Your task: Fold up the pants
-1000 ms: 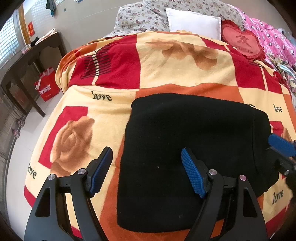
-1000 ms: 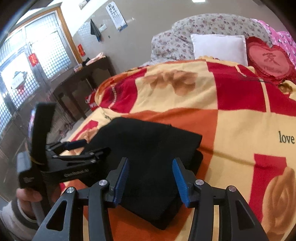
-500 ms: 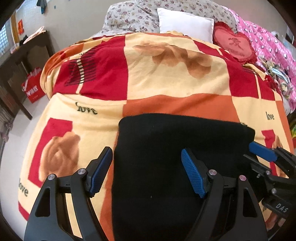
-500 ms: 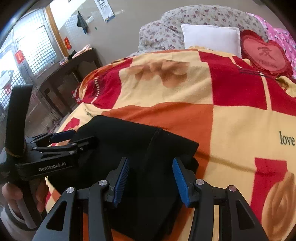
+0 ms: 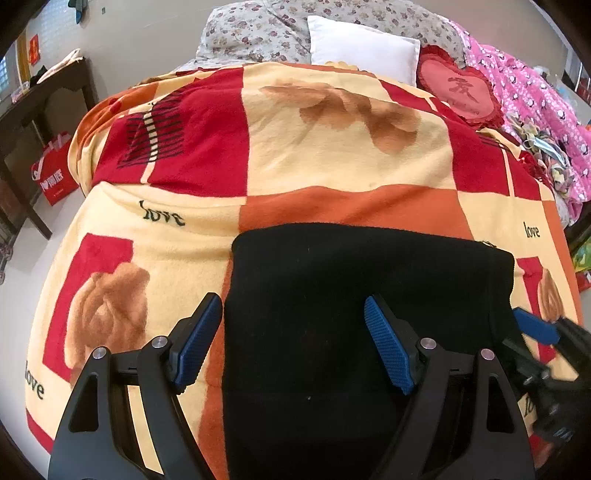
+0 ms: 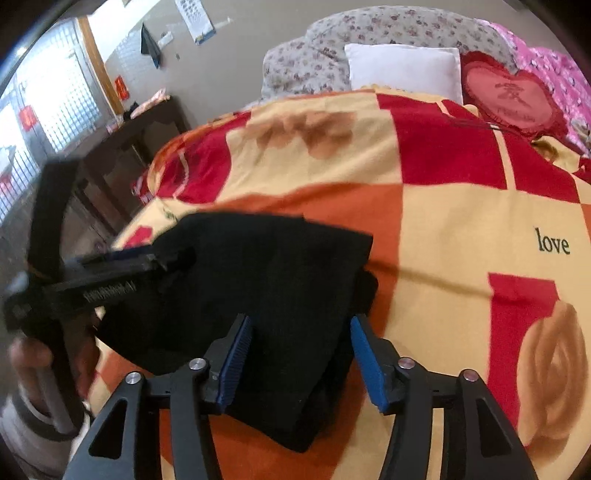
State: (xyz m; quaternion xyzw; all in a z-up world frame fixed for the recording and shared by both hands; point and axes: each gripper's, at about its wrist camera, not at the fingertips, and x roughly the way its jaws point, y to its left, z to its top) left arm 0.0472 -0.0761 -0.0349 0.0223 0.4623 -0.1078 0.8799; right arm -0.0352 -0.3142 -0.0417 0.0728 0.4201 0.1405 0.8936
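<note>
A bed takes up most of both views, covered by a blanket (image 5: pixel 332 155) in red, orange and cream squares with rose prints and the word "love". At the head of the bed lie a flowered pillow (image 5: pixel 258 33), a white pillow (image 5: pixel 362 48) in front of it and a red heart cushion (image 5: pixel 461 92) to the right, with pink bedding (image 5: pixel 535 92) along the right edge.

The pants (image 5: pixel 351 314) are black and folded into a thick rectangular stack, lying flat on the blanket near the foot of the bed; in the right wrist view the stack (image 6: pixel 266 288) shows several layers at its near corner.

The left gripper (image 5: pixel 293 339) hovers over the near left part of the pants with its blue-padded jaws spread wide and nothing between them. The right gripper (image 6: pixel 297 358) sits at the right end of the stack, jaws also spread apart and holding nothing.

A dark wooden table (image 5: pixel 44 96) stands against the wall on the left, and a red shopping bag (image 5: pixel 55 173) sits on the floor beneath it; what the bag holds cannot be seen
</note>
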